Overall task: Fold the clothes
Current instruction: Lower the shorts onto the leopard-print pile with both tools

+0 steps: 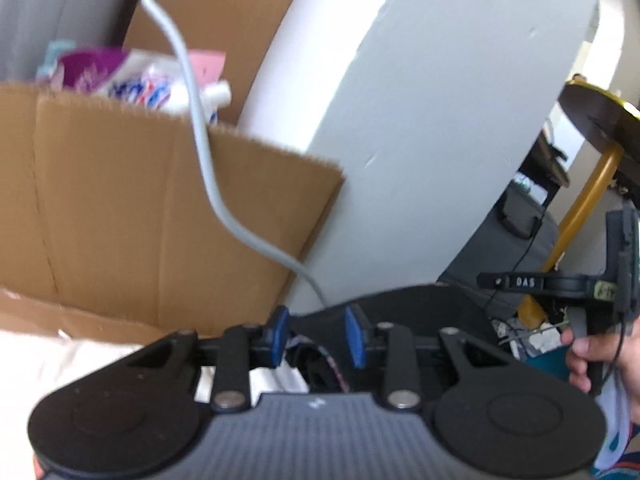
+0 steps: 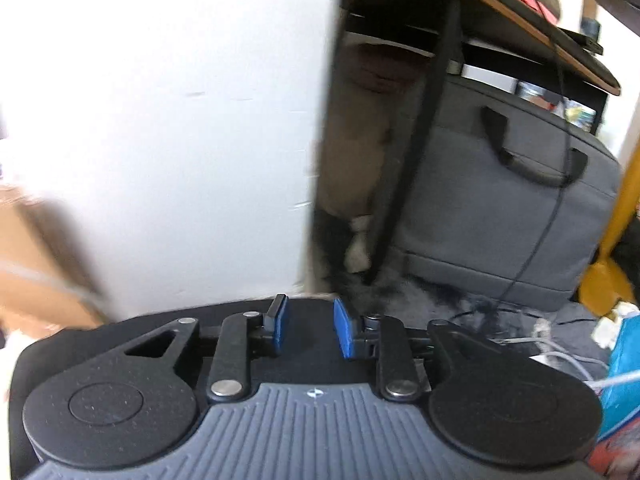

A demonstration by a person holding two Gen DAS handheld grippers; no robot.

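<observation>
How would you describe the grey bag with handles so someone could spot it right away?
Start at the big white wall panel and look right, under the wood-edged desk. The grey bag stands on the floor there, soft-sided and boxy. Its two black loop handles set it apart from the yellow leg beside it.

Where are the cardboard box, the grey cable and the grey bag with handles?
cardboard box (image 1: 120,216): left wrist view, on its front flap.
grey cable (image 1: 204,148): left wrist view, mid-length, in front of the box.
grey bag (image 2: 500,216): right wrist view, on its side panel below the handle.
</observation>
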